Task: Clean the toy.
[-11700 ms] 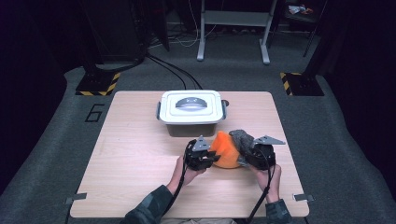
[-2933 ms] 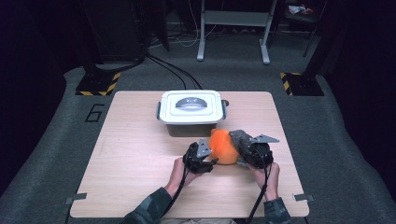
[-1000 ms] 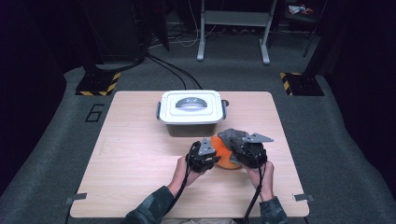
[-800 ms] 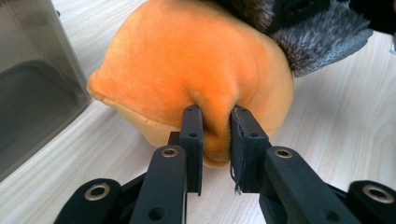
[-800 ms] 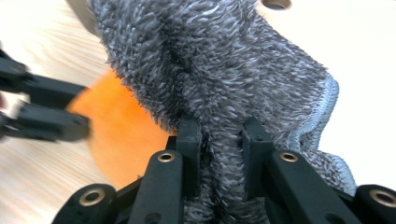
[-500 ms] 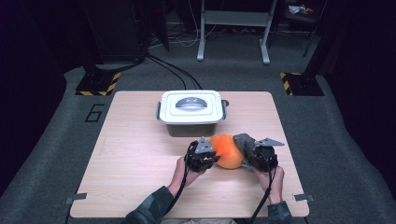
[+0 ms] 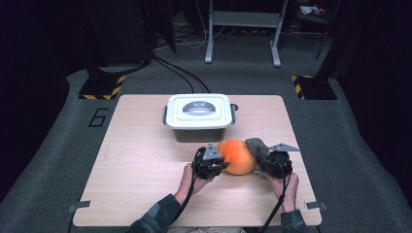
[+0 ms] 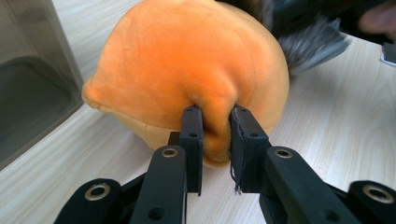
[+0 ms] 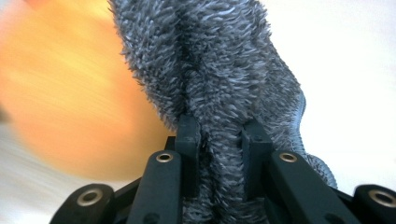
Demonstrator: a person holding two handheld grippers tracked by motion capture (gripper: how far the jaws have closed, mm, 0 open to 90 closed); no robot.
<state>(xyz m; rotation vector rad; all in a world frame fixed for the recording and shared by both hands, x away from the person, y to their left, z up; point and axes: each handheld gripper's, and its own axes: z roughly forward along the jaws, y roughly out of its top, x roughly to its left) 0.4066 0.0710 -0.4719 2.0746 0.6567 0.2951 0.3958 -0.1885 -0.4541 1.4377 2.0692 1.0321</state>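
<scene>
**Two grips on one plush toy: wiping the orange ball with the grey cloth**

Two grippers are meeting on the orange plush ball (image 7: 237,157), which is sitting on the wooden table (image 7: 141,165) just in front of the lidded white bin (image 7: 198,116), near the table's right half. We are pinching a fold of its orange fabric with the left gripper (image 8: 217,140); the jaws are clamped tight on that fold, low on the ball's near side. With the right gripper (image 9: 219,140) we are clenching a shaggy grey cloth (image 9: 219,60), whose pile is bulging out between and above the jaws and lying against the ball's right flank.

We are judging the step in hand to be rubbing the ball with the cloth. To do it well, we are keeping the left pinch steady so the ball is not rolling away under the strokes, and we are pressing the cloth lightly enough that the soft body is not collapsing. We are also watching that the cloth's loose end is staying on the ball rather than dragging on the table, and that the strokes are not nudging the ball towards the bin behind it.
</scene>
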